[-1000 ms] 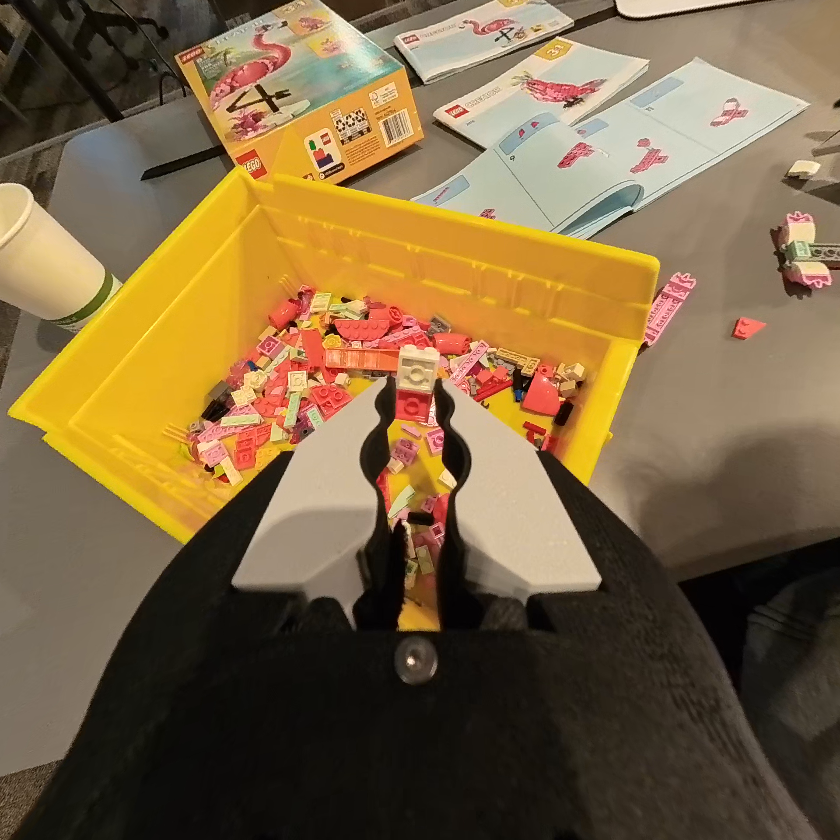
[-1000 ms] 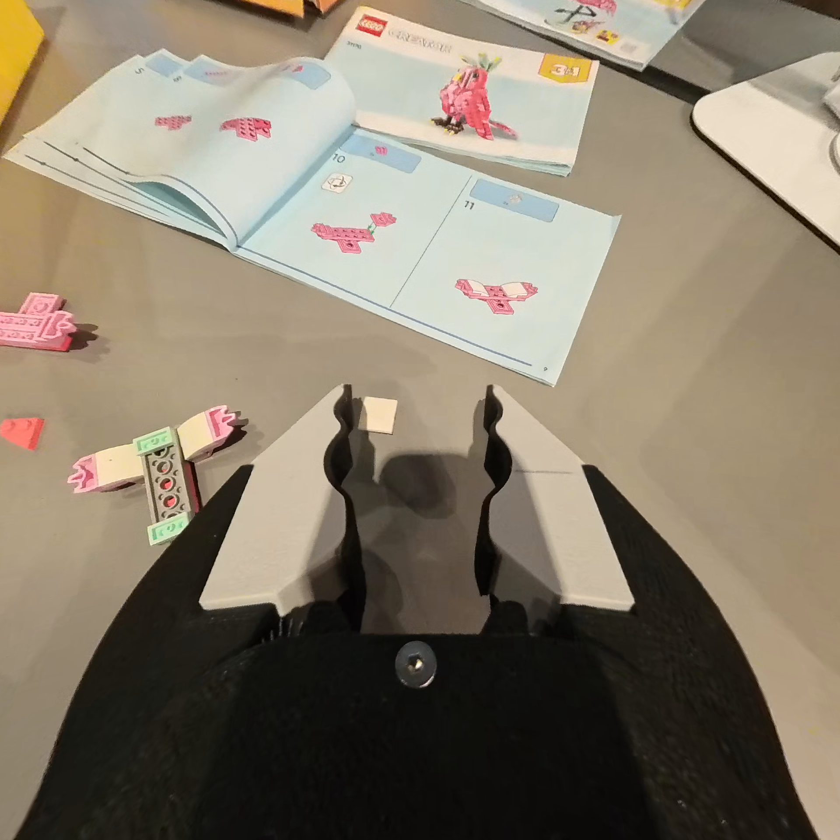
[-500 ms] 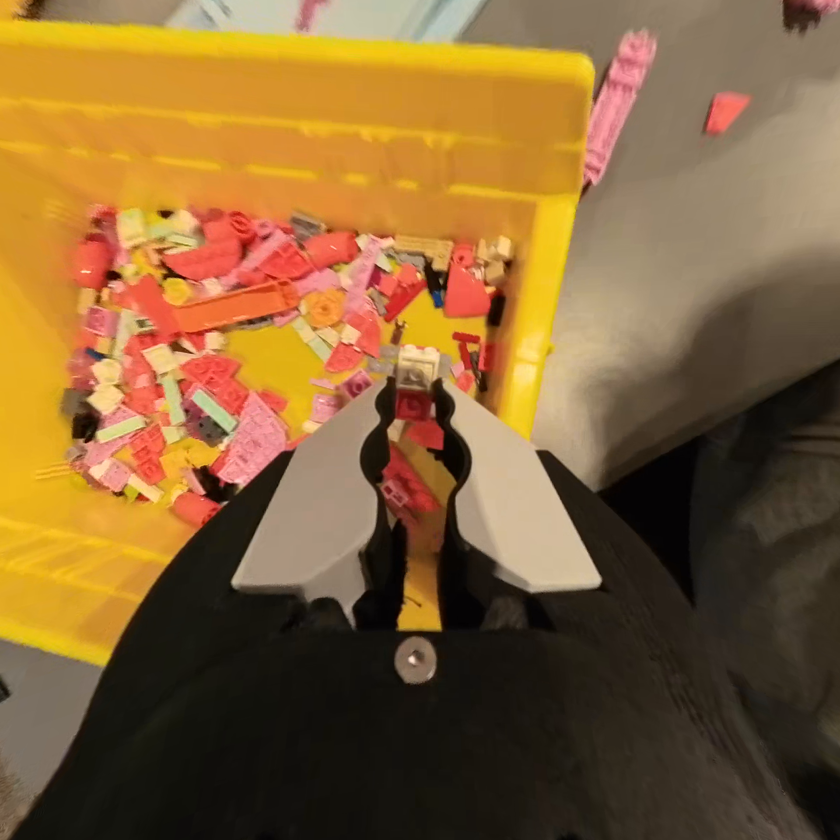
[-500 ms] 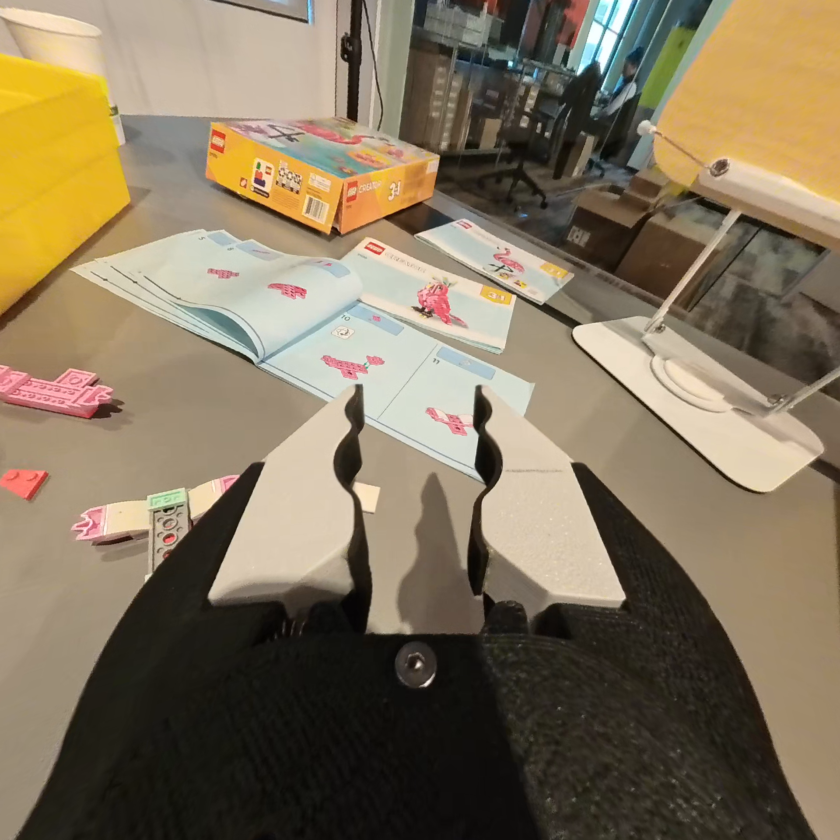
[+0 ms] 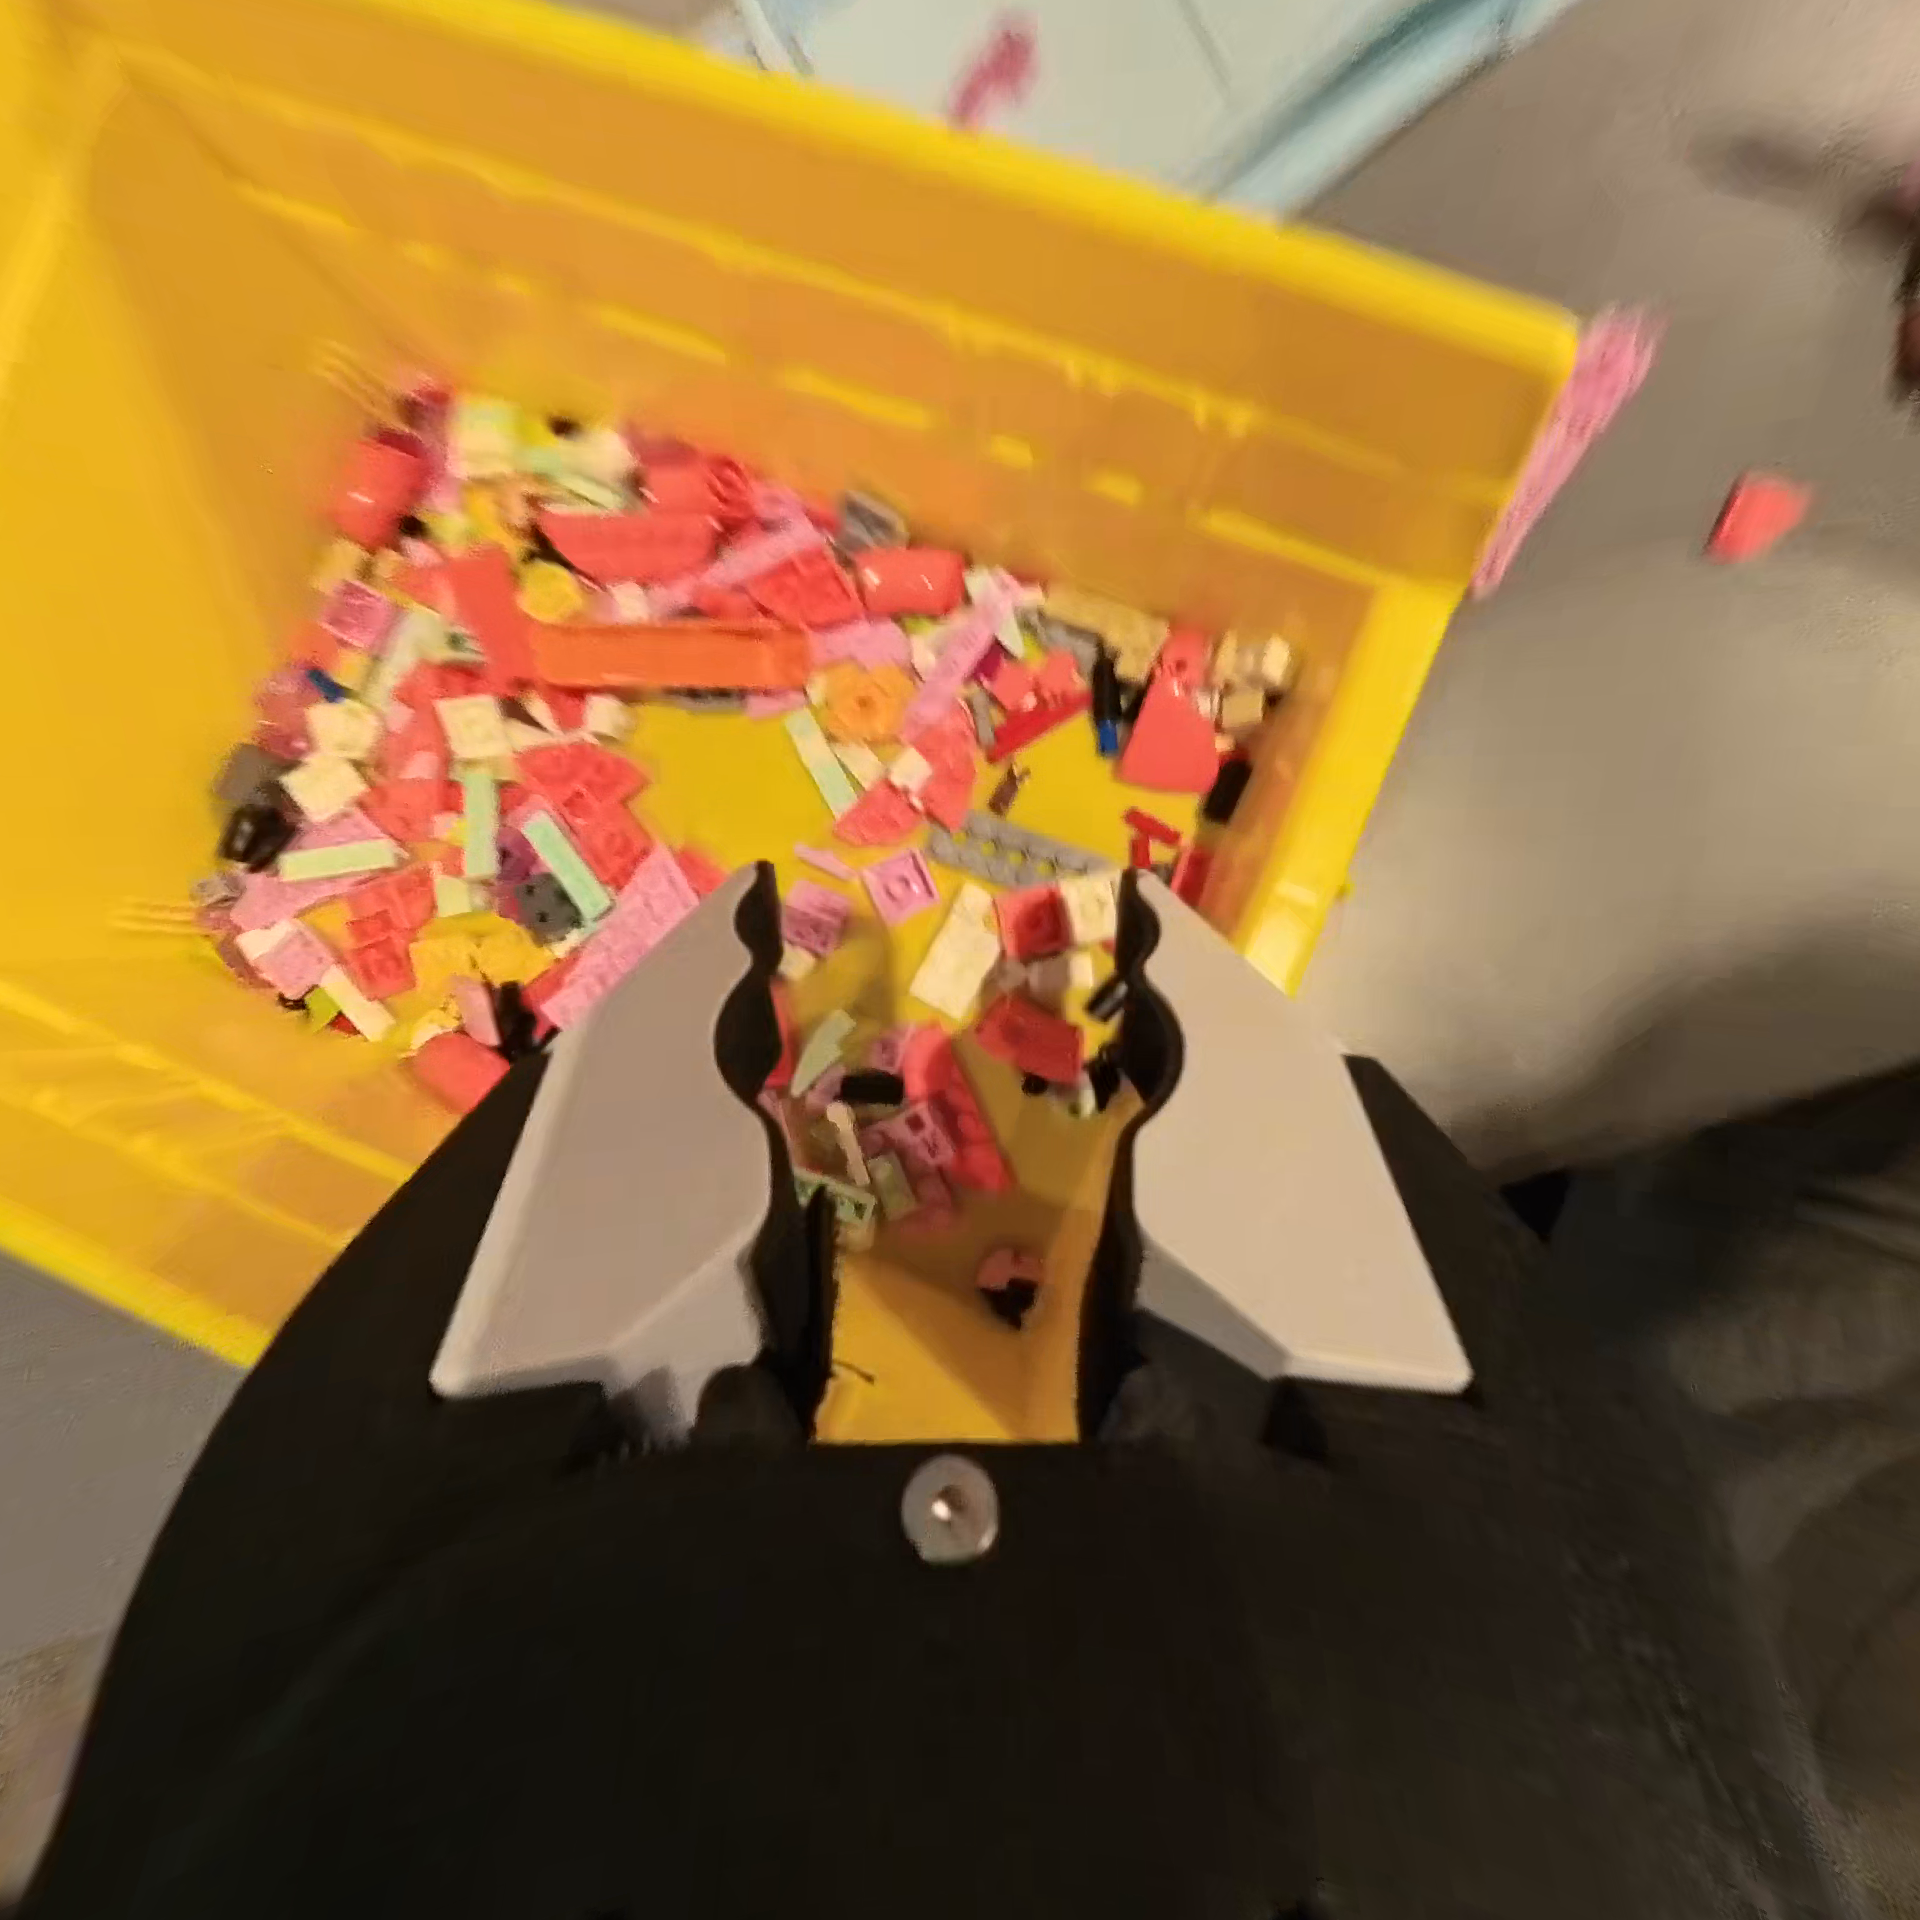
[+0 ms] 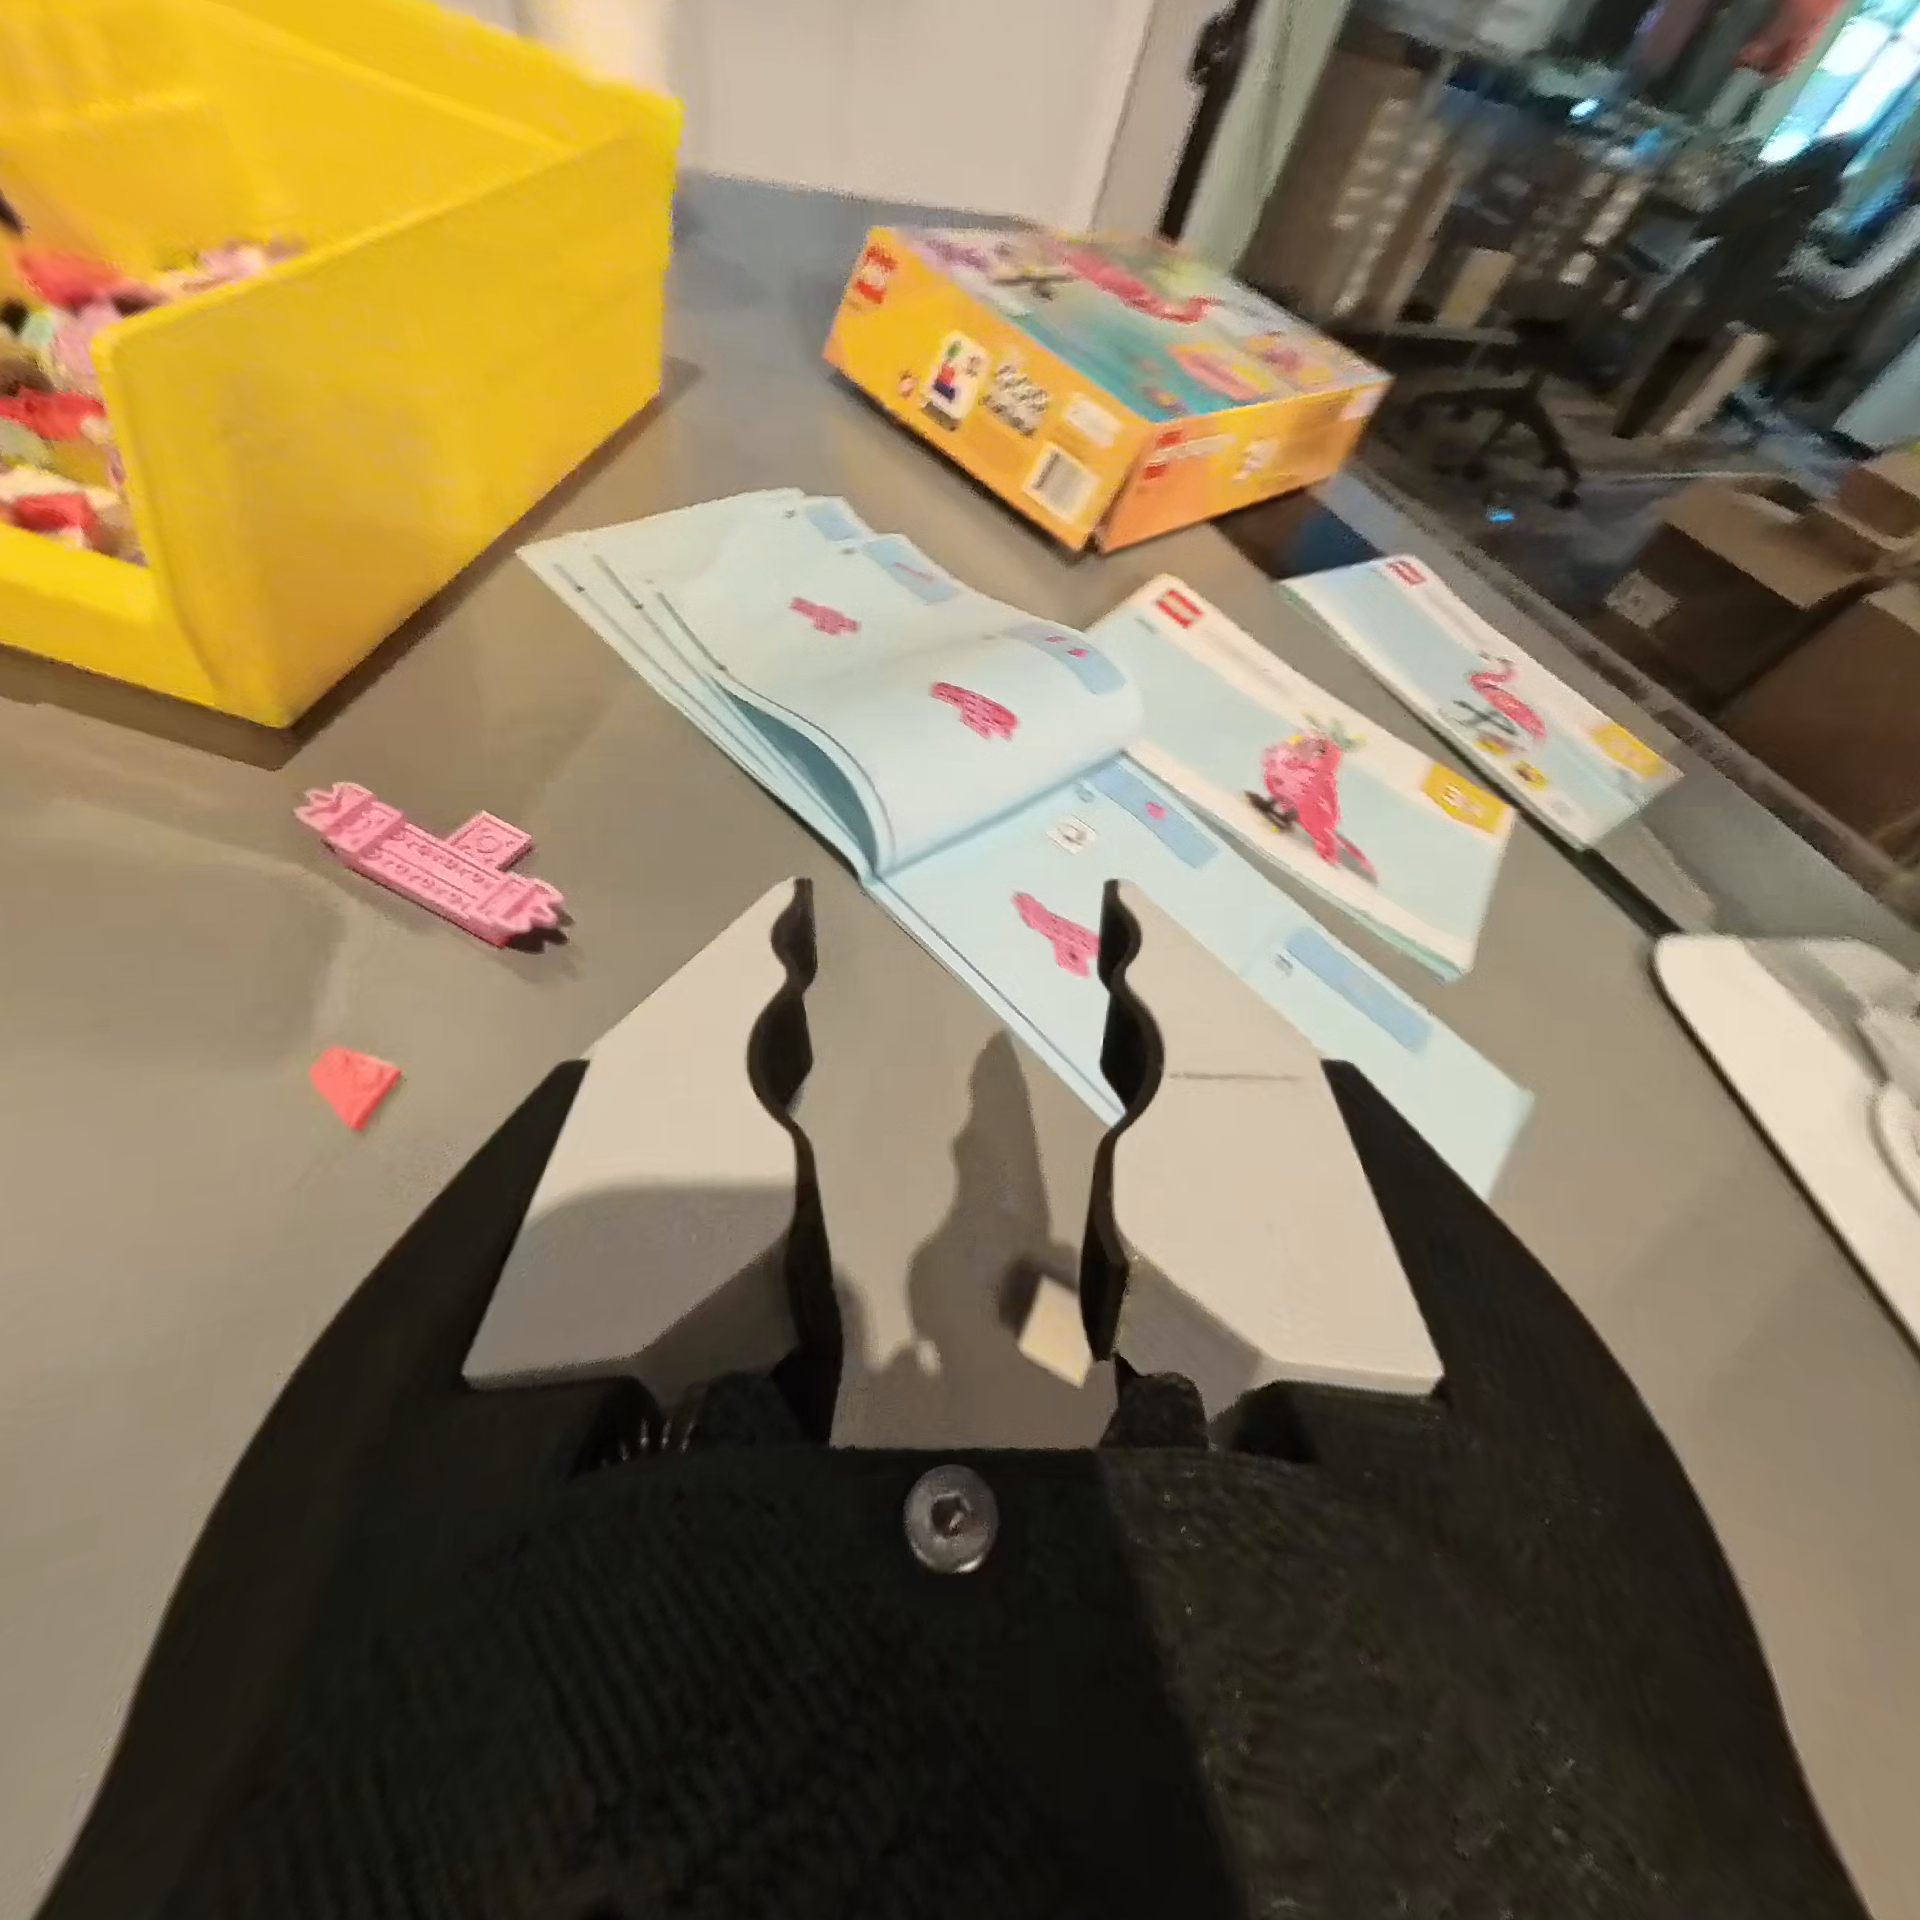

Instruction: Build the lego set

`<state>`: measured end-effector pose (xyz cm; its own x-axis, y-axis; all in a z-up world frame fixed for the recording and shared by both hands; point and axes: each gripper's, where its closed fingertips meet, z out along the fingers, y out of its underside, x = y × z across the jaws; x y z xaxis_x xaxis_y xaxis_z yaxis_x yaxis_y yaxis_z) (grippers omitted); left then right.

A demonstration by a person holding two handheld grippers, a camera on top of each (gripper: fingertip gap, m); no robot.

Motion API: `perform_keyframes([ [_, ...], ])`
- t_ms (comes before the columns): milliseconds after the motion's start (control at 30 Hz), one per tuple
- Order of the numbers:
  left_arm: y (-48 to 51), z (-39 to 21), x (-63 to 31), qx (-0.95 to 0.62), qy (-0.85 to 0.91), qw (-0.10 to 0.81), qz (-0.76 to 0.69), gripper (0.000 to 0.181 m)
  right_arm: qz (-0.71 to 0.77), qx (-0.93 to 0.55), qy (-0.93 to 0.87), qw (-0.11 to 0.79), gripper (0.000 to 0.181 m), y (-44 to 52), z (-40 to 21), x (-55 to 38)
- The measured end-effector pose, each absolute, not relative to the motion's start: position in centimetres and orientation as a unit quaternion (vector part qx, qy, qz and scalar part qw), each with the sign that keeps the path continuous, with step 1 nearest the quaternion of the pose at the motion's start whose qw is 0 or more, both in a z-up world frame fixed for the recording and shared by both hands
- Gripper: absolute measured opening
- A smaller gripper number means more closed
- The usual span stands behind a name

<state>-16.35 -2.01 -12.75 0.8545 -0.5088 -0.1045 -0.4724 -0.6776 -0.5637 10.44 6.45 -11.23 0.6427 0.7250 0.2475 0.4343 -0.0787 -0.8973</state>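
Observation:
My left gripper [image 5: 945,899] is open and empty above the yellow bin [image 5: 790,312], which holds several loose pink, red and white pieces. A small red and white piece [image 5: 1049,920] lies among them just inside my right fingertip. My right gripper [image 6: 951,899] is open and empty above the grey table. A small white tile [image 6: 1055,1330] lies on the table between its fingers, near their base. A pink plate assembly [image 6: 431,862] and a red wedge [image 6: 353,1081] lie to its left. The open instruction booklet [image 6: 935,748] lies ahead.
The yellow bin shows at the far left in the right wrist view [image 6: 364,416]. The set's box [image 6: 1101,384] and two closed booklets [image 6: 1330,769] lie beyond. A white stand base [image 6: 1787,1091] sits at the right edge. The left view is blurred.
My left gripper opened and let go of the red and white piece, which now lies in the bin. My right gripper tilted up and swung left, staying open over the white tile.

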Motion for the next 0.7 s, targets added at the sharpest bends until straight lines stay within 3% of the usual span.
perform_keyframes([
  [200,-1.3,-8.8,-16.6,-0.87,0.207,0.444,-0.047,0.062,0.055,-0.768,-0.458,0.444,0.047,10.3,-15.6,5.9],
  [300,-1.5,-8.9,-16.1,-0.863,0.236,0.446,-0.026,0.057,0.054,-0.78,-0.451,0.43,0.05,11.3,-16.6,4.5],
  [400,-1.6,-9.6,-15.7,-0.865,0.258,0.429,-0.012,0.055,-0.007,-0.798,-0.416,0.436,0.042,12.9,-16.5,5.9],
  [533,-1.8,-9.8,-15.7,-0.863,0.268,0.428,-0.003,0.051,0.052,-0.833,-0.317,0.45,0.026,13.2,-15.8,8.1],
  [700,-1.8,-9.4,-15.6,-0.86,0.26,0.439,-0.017,0.044,0.14,-0.859,-0.212,0.444,0.023,12.8,-15.8,11.4],
])
